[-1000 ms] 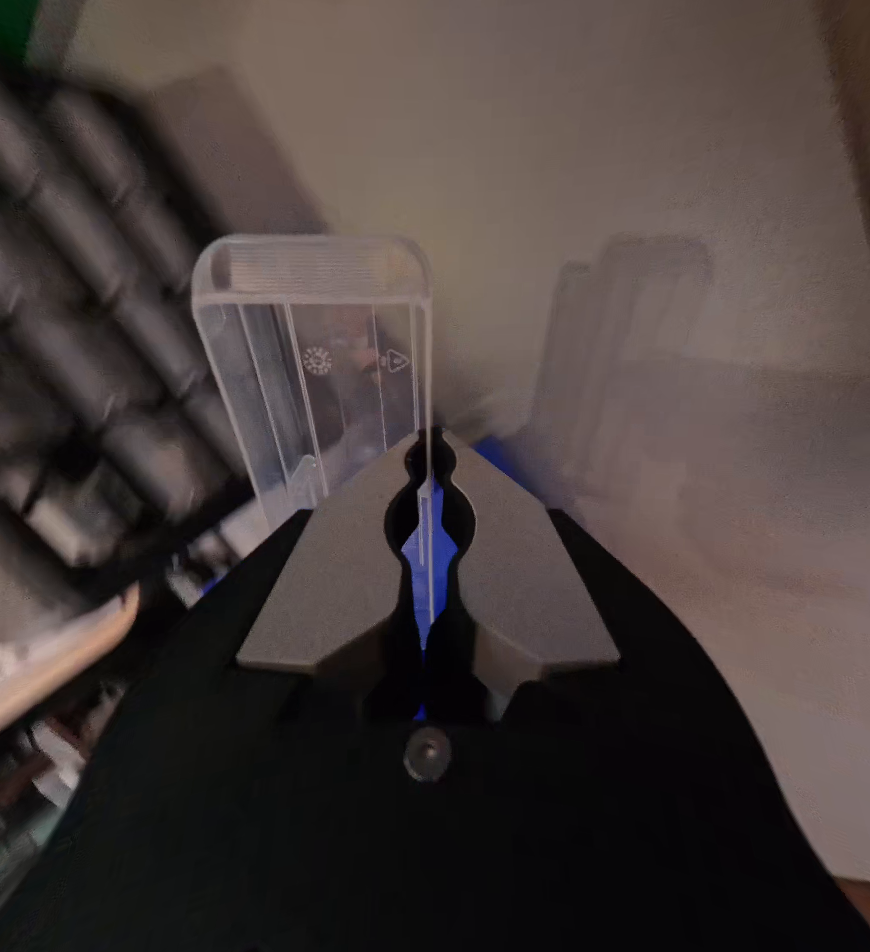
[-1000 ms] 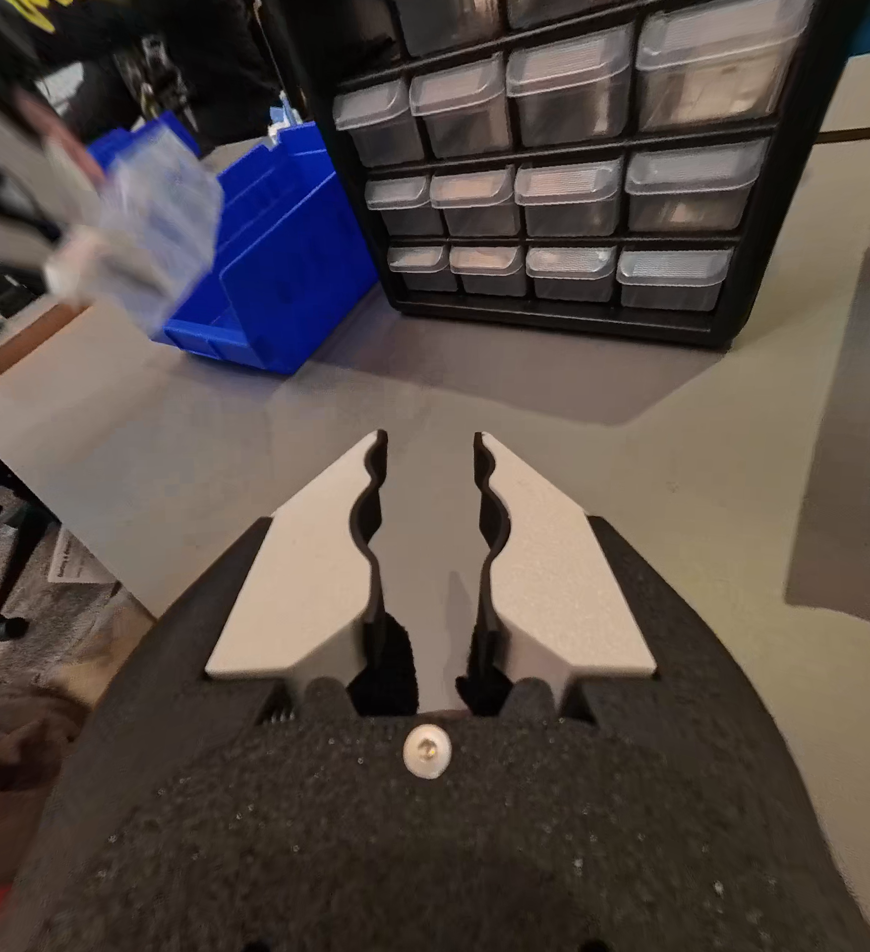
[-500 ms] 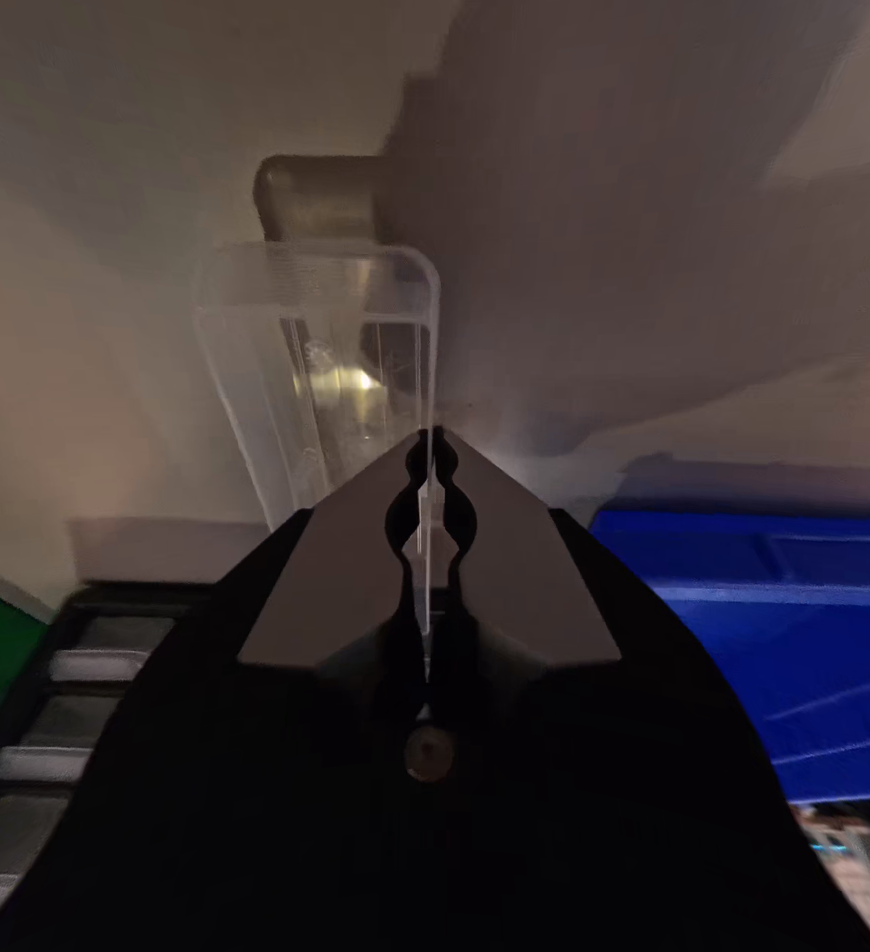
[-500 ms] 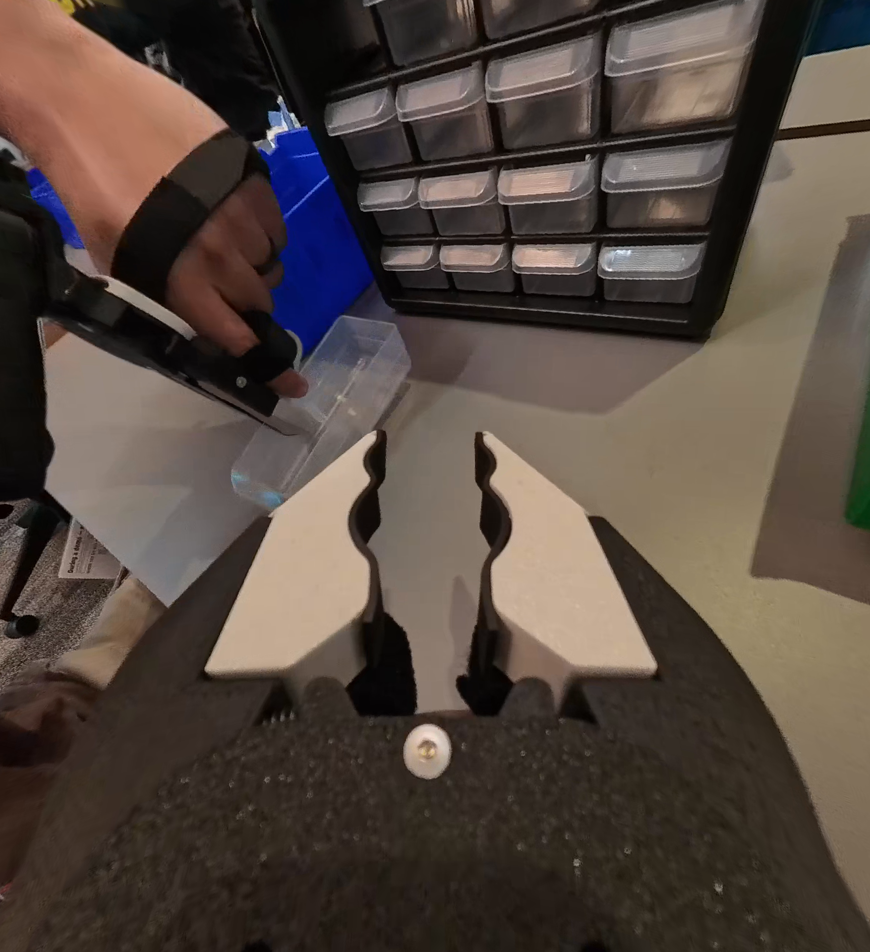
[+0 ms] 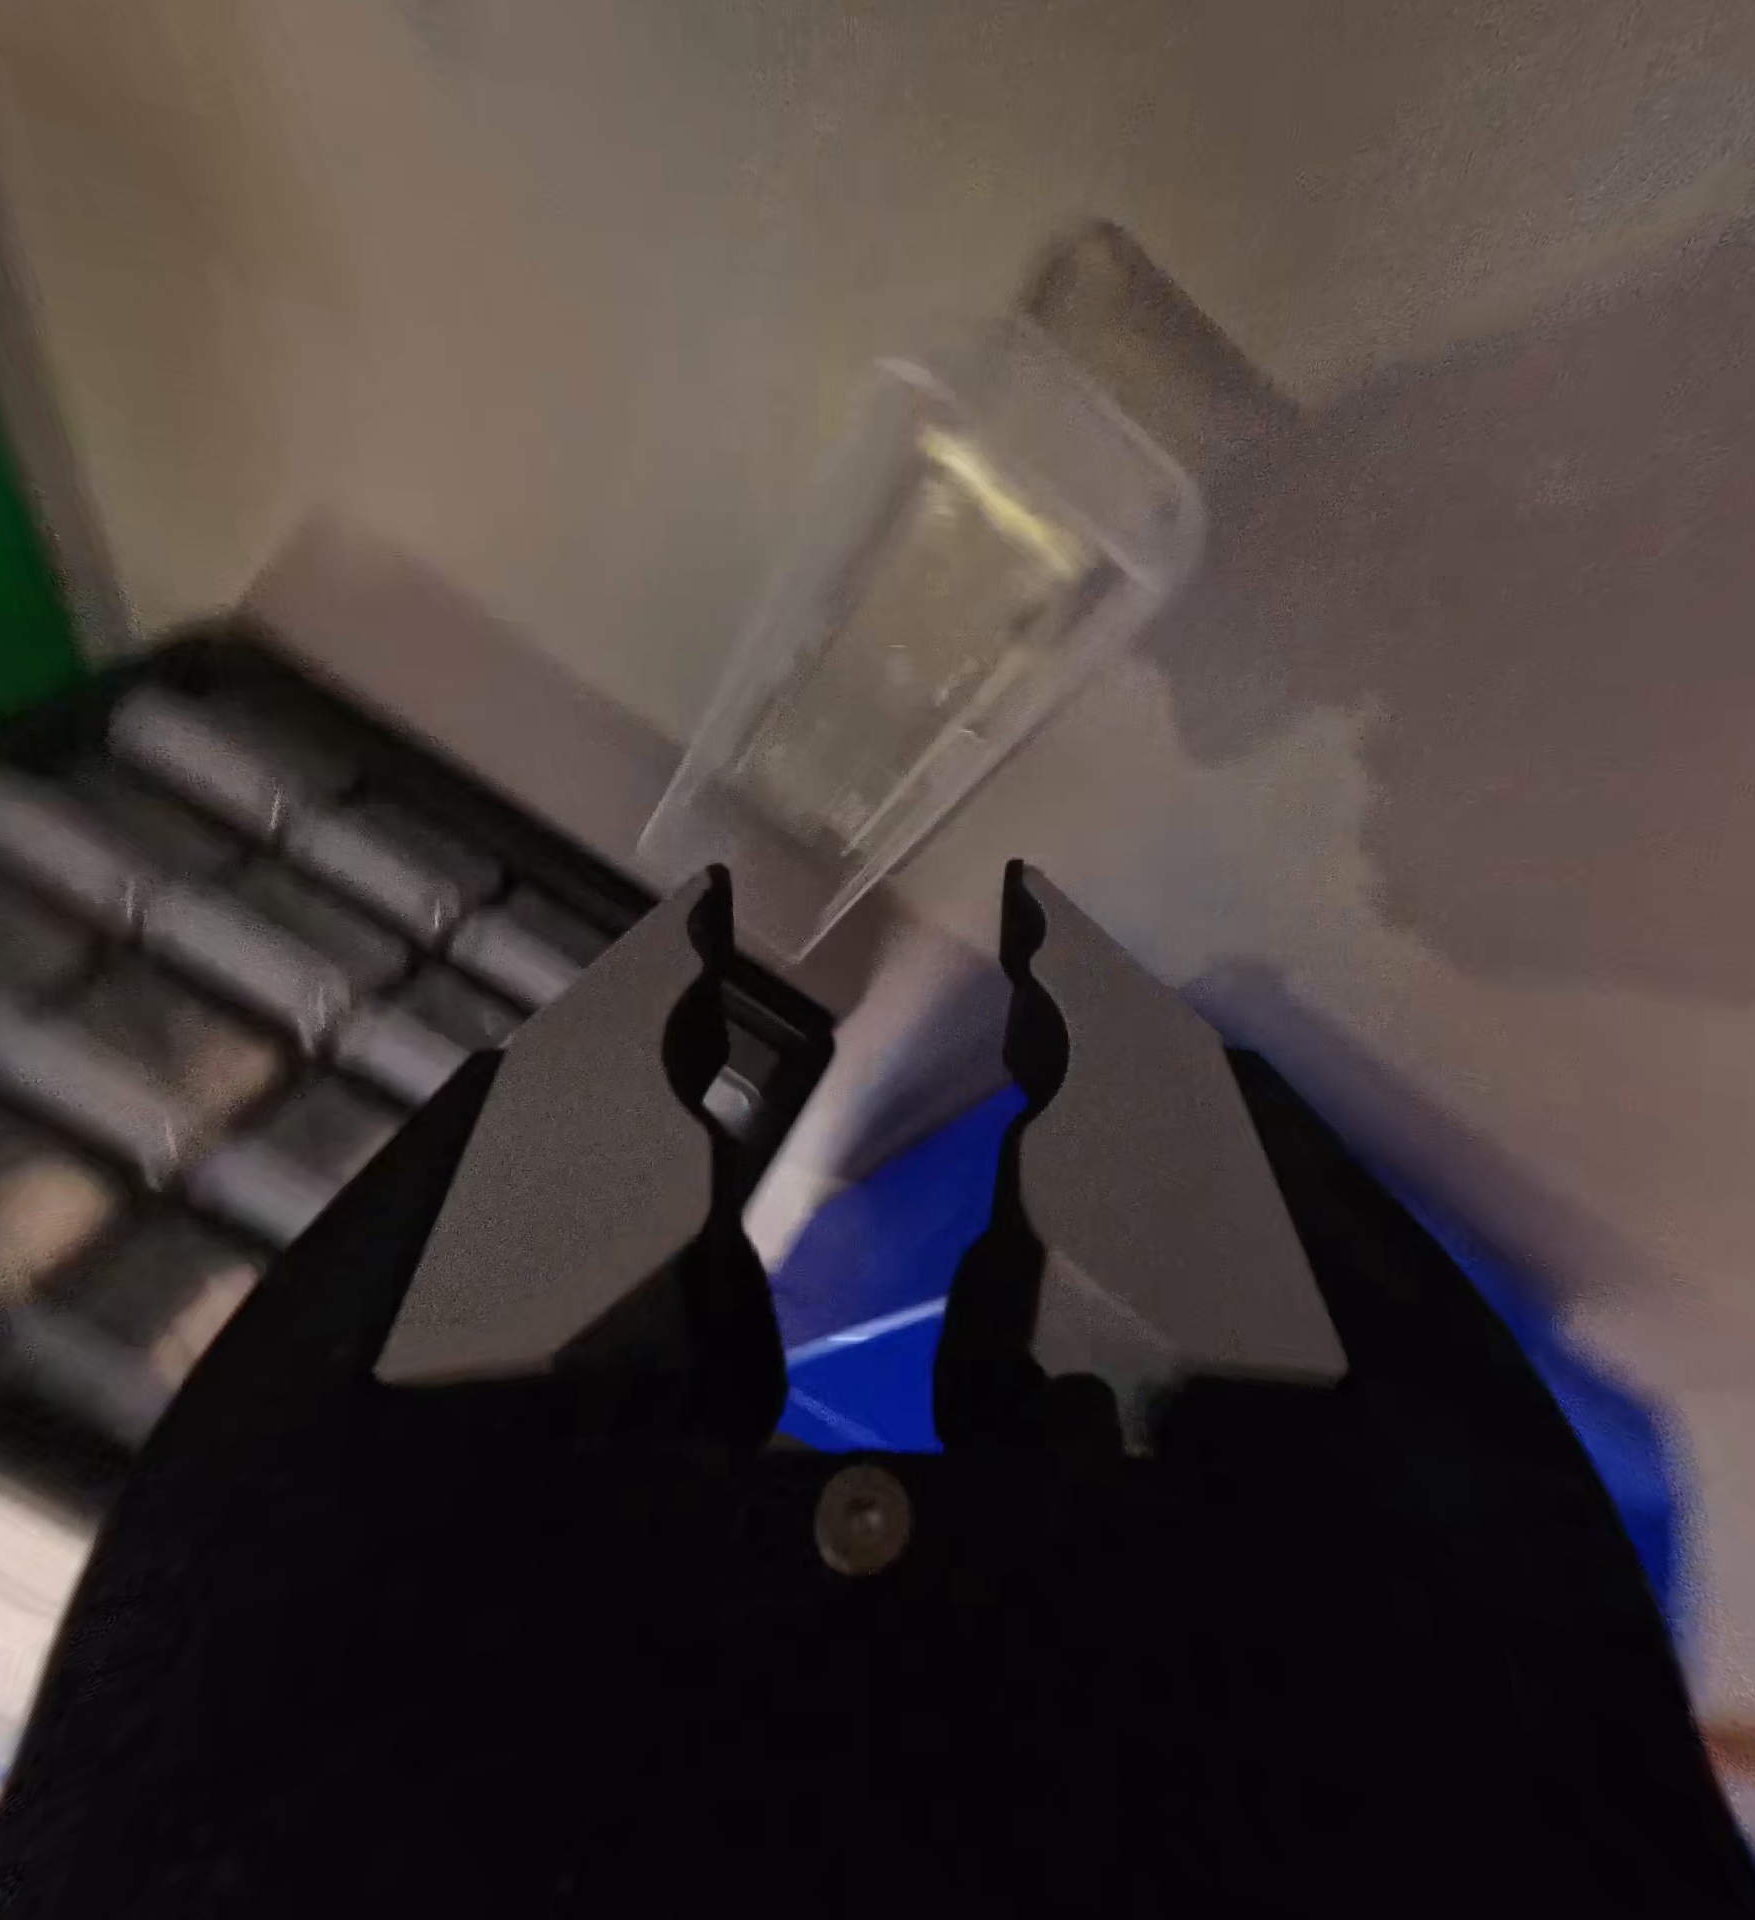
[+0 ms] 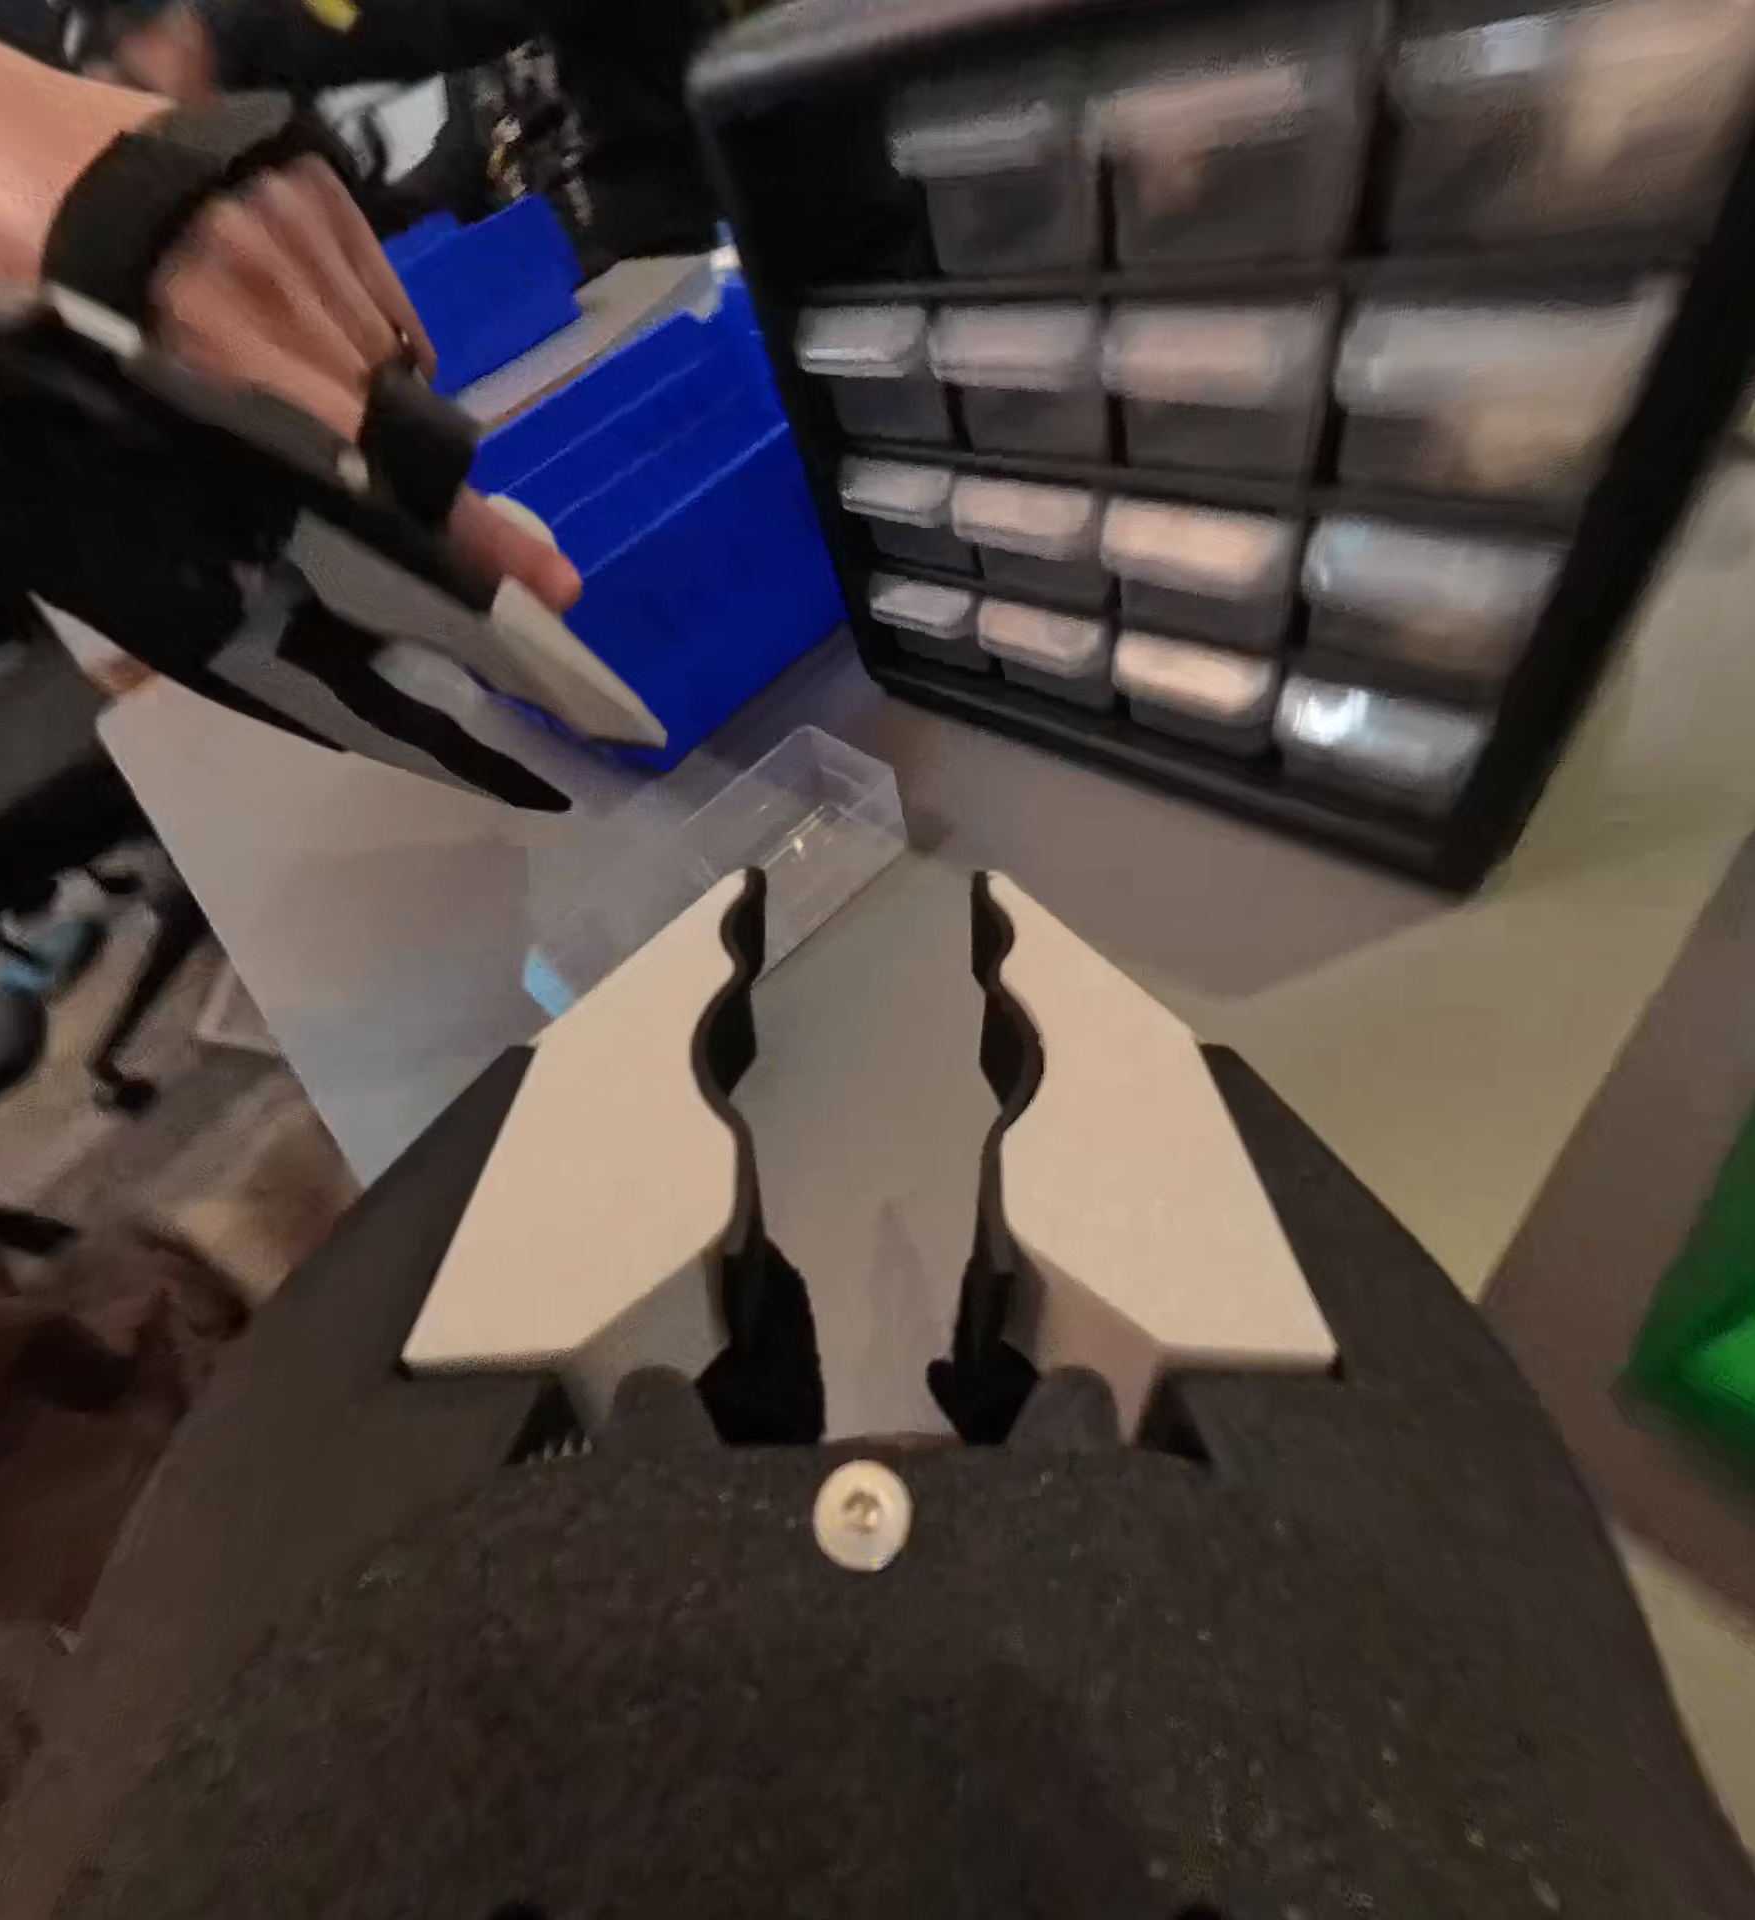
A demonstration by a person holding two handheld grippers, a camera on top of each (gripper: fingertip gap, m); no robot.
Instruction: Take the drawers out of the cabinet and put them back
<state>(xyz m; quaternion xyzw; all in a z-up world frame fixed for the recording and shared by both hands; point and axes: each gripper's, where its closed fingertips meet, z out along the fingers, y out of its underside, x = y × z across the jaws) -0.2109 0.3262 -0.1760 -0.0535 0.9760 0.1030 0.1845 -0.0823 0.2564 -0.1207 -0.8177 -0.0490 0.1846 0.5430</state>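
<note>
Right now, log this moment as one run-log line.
left gripper: open, empty | right gripper: open, empty | clear drawer: on table | cabinet: upright

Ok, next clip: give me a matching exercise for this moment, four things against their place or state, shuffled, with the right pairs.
Things:
1. clear drawer
2. left hand-held gripper
3. blue bin
4. drawer cabinet

Place or state:
A. stands left of the cabinet, in the right wrist view
B. black frame, rows of clear drawers in it
C. lies on the table, held by nothing
D. open, fingers apart, nothing between them

Pairs: 1-C, 2-D, 3-A, 4-B
</note>
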